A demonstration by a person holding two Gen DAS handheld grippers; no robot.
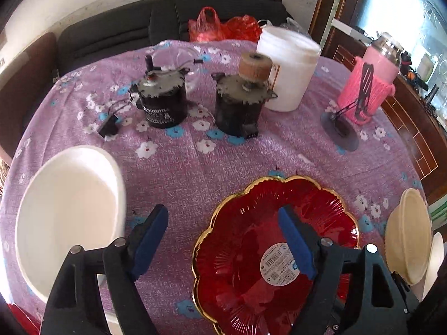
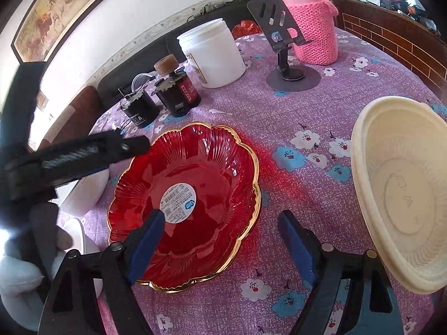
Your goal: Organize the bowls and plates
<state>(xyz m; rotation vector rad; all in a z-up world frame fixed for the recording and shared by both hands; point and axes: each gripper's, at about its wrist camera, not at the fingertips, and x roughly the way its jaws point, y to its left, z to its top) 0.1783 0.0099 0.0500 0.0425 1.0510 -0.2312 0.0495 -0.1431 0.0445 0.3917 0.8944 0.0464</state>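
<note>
A red glass plate (image 1: 245,240) with a gold scalloped rim and a round sticker lies on the purple flowered tablecloth (image 1: 195,167). My left gripper (image 1: 222,210) stands open astride its left rim, one finger over the cloth and the other above the plate's inside. My right gripper (image 2: 221,215) is open astride the red plate's (image 2: 201,167) right rim, nothing pressed between its pads. A white bowl (image 1: 69,209) sits to the left. A cream ribbed bowl (image 2: 405,195) sits on the right, also seen as the cream bowl (image 1: 408,237) at the left wrist view's edge.
Two black motors (image 1: 167,103) (image 1: 240,106), a white tub (image 1: 290,69), a pink knit-sleeved flask (image 1: 368,83) and a phone stand (image 2: 290,75) stand further back. Red bags (image 1: 223,28) and a dark sofa lie behind. A gloved hand (image 2: 16,279) holds the left gripper's body (image 2: 83,150).
</note>
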